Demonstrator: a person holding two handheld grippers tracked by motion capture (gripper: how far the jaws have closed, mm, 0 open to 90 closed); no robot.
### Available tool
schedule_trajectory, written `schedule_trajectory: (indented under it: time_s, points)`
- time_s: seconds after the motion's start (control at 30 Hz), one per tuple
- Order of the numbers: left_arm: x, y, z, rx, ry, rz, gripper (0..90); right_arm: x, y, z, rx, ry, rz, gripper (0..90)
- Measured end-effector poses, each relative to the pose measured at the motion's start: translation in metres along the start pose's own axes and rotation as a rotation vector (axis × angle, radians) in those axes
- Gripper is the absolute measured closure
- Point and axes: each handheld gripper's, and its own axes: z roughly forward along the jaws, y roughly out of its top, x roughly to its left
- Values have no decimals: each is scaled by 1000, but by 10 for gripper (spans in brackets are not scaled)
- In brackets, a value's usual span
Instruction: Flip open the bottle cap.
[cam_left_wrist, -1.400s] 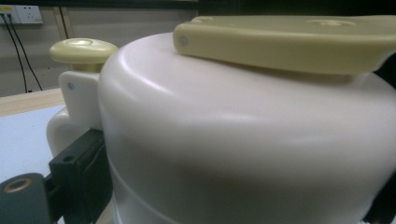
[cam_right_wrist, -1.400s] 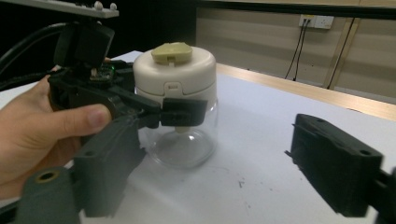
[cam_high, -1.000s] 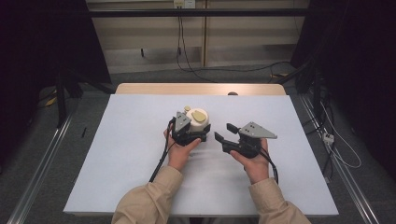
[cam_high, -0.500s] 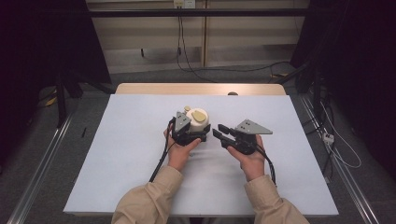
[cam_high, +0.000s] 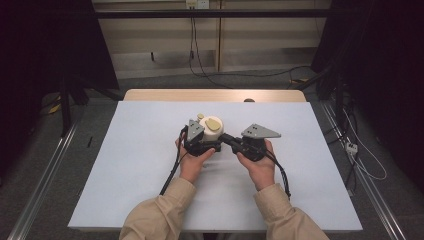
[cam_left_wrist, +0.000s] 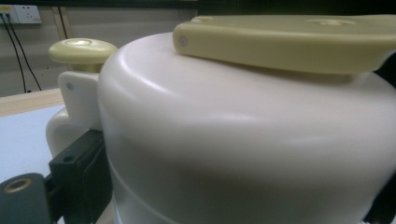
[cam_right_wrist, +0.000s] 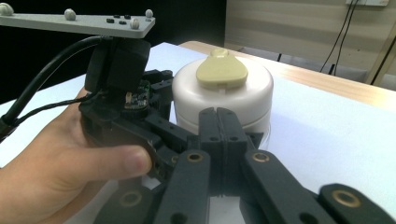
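**Cream container held at mid-table, two grippers**

Table (cam_high: 125, 200): white sheet over a wooden top; a strip of bare wood shows along the far edge.

Container (cam_high: 212, 131): round, cream-white, with a domed top. It stands near the middle of the table, somewhat nearer the far edge than the near one. A pale yellow tab (cam_right_wrist: 222, 72) lies flat on its top. A small yellow knob (cam_left_wrist: 82, 50) sits on a white bracket at one side of the body, seen close in the left gripper view.

Left gripper (cam_high: 204, 146): held in the person's left hand (cam_high: 192, 162), pressed up against the container's near left side. One black jaw lies against the lower wall in the left gripper view, and the opposite jaw appears to meet the other side at the frame's right edge, so the gripper looks clamped on the container, though the contact is partly cut off. A grey plate rides on top and a black cable trails back toward the near edge.

Right gripper (cam_right_wrist: 219, 135): held in the right hand (cam_high: 257, 167), just right of the container. Its two jaws are pressed together with nothing between them, tips pointing at the container's lower wall and very close to it; whether they touch cannot be told.

Sleeves (cam_high: 160, 215): tan, entering from the near edge.
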Motion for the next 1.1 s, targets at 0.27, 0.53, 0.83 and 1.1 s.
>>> schedule_trajectory:
  time_s: [0.27,0.53,0.83,1.1]
  points:
    - [0,0,0,2,-1,0,68,-1,7,10,22,-17,0,900]
    - [0,0,0,5,-1,4,68,-5,6,14,47,-15,25,900]
    - [0,1,-1,8,-1,6,68,-6,9,18,55,-28,27,900]
    - [0,1,-1,10,1,8,68,-3,14,21,50,-24,13,900]
